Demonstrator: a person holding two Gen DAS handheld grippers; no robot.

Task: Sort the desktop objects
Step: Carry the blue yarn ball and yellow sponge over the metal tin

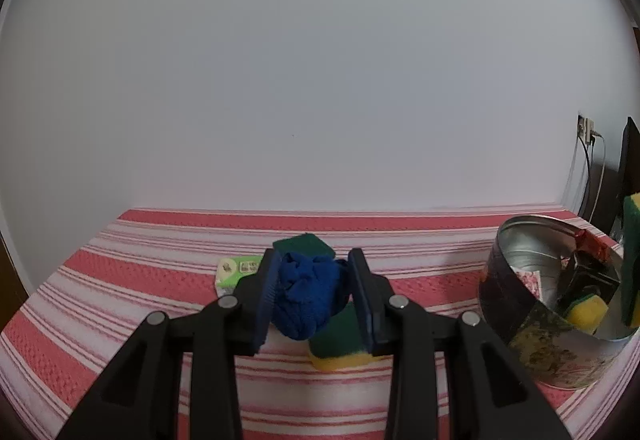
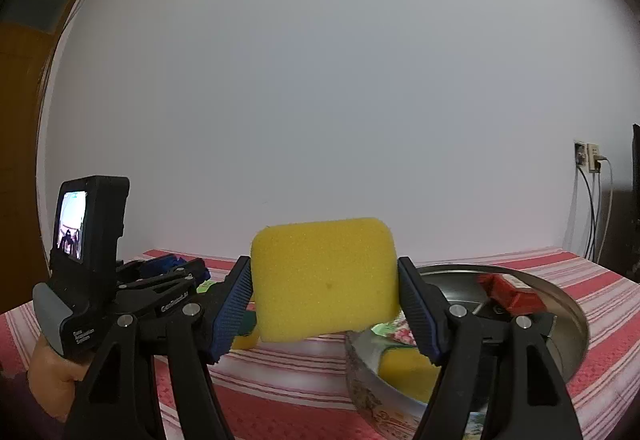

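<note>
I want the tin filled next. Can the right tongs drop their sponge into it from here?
Probably yes. The right tongs hold the yellow sponge lifted at the near rim of the open round tin. Nothing covers its opening, though a red box and another sponge already lie inside.

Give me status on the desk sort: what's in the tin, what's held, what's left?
Done: the round tin already holds a yellow-green sponge, a red-and-black item and a patterned packet.
In hand: right claw grips a yellow sponge beside the tin; left claw is shut on a blue cloth.
Left on the striped tablecloth: two green-topped sponges and a green packet.
</note>
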